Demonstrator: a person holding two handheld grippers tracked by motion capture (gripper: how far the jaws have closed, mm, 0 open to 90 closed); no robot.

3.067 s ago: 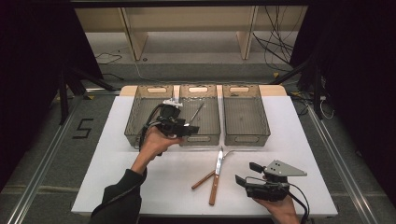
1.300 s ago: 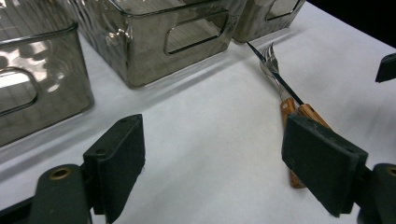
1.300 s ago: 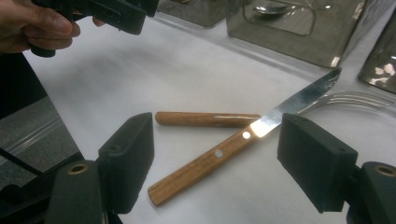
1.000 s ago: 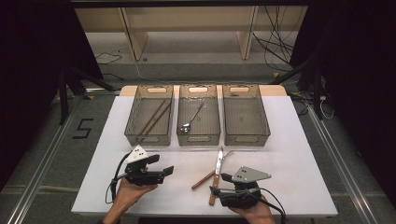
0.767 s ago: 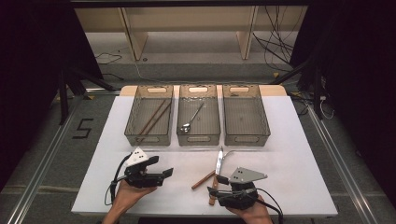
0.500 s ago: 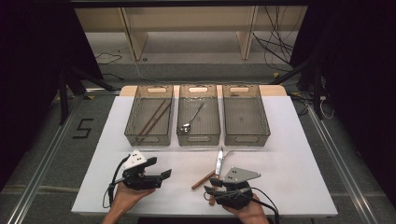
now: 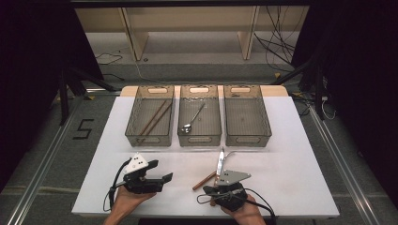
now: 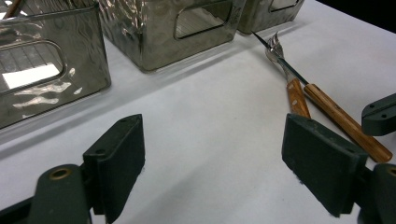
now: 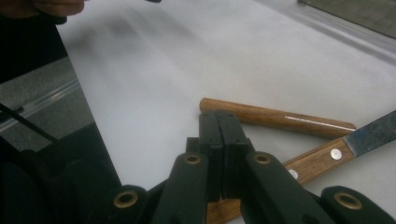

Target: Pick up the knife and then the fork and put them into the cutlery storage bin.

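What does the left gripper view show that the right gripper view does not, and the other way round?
Left gripper view, not the right: the left gripper with jaws wide open, the clear bins' walls, and the fork's tines beside the knife's thin tip. Right gripper view, not the left: the right gripper, its jaws just closed with nothing between them, in front of the knife's riveted handle. Shared: both wooden handles, lying close together on the white table.
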